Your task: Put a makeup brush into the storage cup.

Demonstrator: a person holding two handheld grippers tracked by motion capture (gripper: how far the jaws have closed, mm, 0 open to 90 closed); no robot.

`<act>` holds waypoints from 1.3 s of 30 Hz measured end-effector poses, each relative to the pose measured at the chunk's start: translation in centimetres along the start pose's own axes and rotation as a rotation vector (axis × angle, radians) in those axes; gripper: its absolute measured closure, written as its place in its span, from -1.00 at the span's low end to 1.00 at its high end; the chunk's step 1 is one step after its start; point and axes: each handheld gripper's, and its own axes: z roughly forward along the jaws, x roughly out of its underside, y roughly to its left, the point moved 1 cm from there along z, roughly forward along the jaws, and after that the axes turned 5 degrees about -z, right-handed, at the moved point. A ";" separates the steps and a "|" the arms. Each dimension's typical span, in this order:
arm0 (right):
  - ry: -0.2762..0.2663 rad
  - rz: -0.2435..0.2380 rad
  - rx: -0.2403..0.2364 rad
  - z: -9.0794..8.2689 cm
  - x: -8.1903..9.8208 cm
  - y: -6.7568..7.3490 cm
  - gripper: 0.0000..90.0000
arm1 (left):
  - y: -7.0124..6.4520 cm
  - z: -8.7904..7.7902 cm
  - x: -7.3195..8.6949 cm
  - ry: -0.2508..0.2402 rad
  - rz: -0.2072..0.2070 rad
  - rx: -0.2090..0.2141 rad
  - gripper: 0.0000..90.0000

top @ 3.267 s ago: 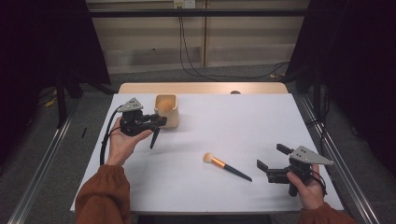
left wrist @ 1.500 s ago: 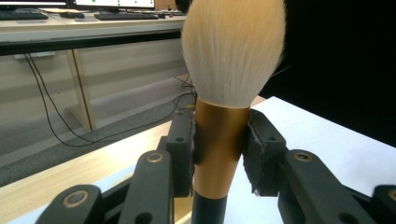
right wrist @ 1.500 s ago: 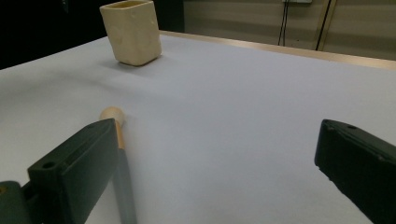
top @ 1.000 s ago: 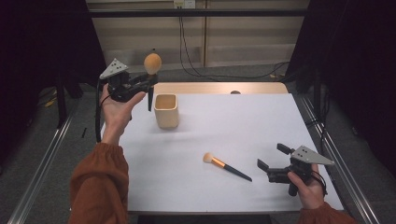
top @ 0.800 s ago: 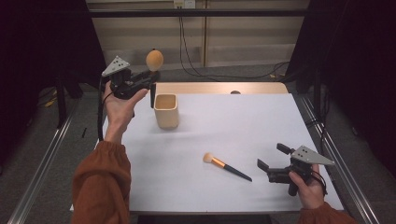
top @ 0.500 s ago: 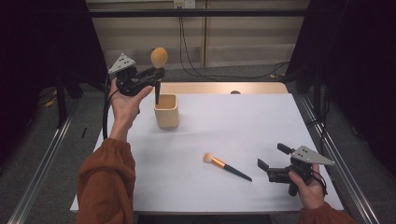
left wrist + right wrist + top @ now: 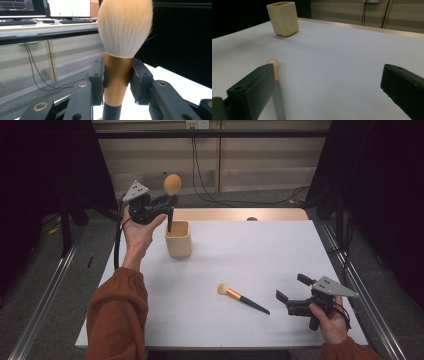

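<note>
A person's left gripper (image 7: 161, 208), raised above the table's far left corner, clamps a large powder brush (image 7: 171, 195) by its copper-coloured metal ferrule; in the left gripper view the black padded jaws press both sides of the smooth collar (image 7: 117, 80), with the soft, domed peach-and-white bristles standing upright above. The brush's dark handle points straight down, its tip over the mouth of a cream, square-sided cup (image 7: 178, 239) with rounded corners and a matt surface.

The right gripper (image 7: 292, 300) rests near the table's right front edge, jaws spread wide and holding nothing. Just to its left lies a slimmer brush (image 7: 242, 298), orange ferrule and black tapered handle flat on the white tabletop (image 7: 280, 250), bristle end toward the cup. The wide middle of the table between cup and slim brush is bare; a pale wooden strip borders the far edge.

A second earlier the big brush hung left of the cup; it has since shifted across and lower, to the rim. The right hand has kept still.
</note>
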 end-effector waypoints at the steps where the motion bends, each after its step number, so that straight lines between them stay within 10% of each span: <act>1: 0.000 0.000 0.000 0.0 0.0 0.0 -1.00 | 0.1 0.0 0.1 0.000 -0.006 0.002 0.48; 39: 0.004 -0.005 -0.005 0.0 0.0 0.0 -1.00 | 1.6 1.5 5.0 0.085 -0.037 -0.029 0.47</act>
